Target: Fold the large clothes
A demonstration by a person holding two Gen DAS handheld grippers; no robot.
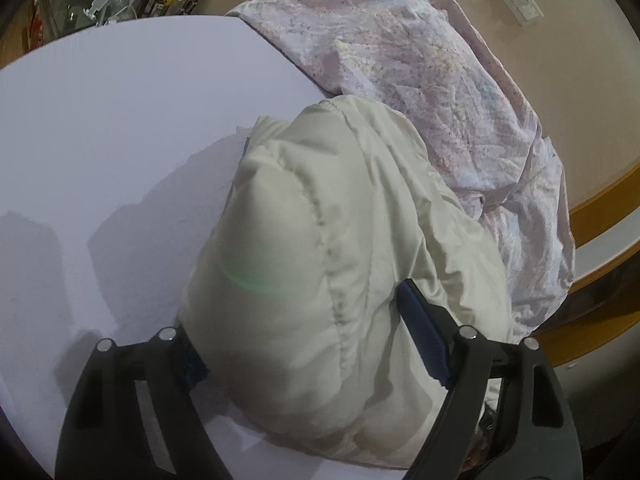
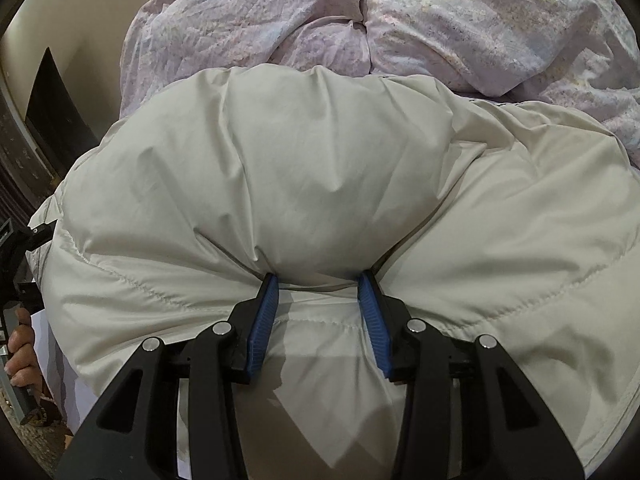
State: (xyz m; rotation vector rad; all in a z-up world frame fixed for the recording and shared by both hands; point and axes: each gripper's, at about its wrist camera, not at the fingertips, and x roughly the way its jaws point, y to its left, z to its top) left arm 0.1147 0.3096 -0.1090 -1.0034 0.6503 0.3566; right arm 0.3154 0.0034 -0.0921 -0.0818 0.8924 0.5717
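In the left wrist view, a bare white table [image 1: 100, 128] fills the left side. Next comes the puffy cream jacket [image 1: 320, 240], bunched on the table's right part and reaching back toward the camera. The left gripper [image 1: 296, 312] straddles the jacket's near end: its jaws stand wide, the left finger half buried under the padding, the right blue pad [image 1: 424, 336] lying against the fabric's flank. The bulge fills the whole gap, so whether the pads truly squeeze it cannot be told. Farther right, a crumpled lilac floral quilt [image 1: 420, 60] lies behind and beside the jacket, touching it.

In the right wrist view, a person's hand [image 2: 24, 356] shows at the far left edge, wrapped round a dark handle. The jacket [image 2: 320, 160] spreads across nearly the whole frame. At the middle, the right gripper [image 2: 318, 284] stands partly closed, both blue pads [image 2: 264, 320] dug into a fold of the jacket; the fabric puckers and balloons just beyond the fingertips. The quilt [image 2: 440, 20] lies beyond, along the top.
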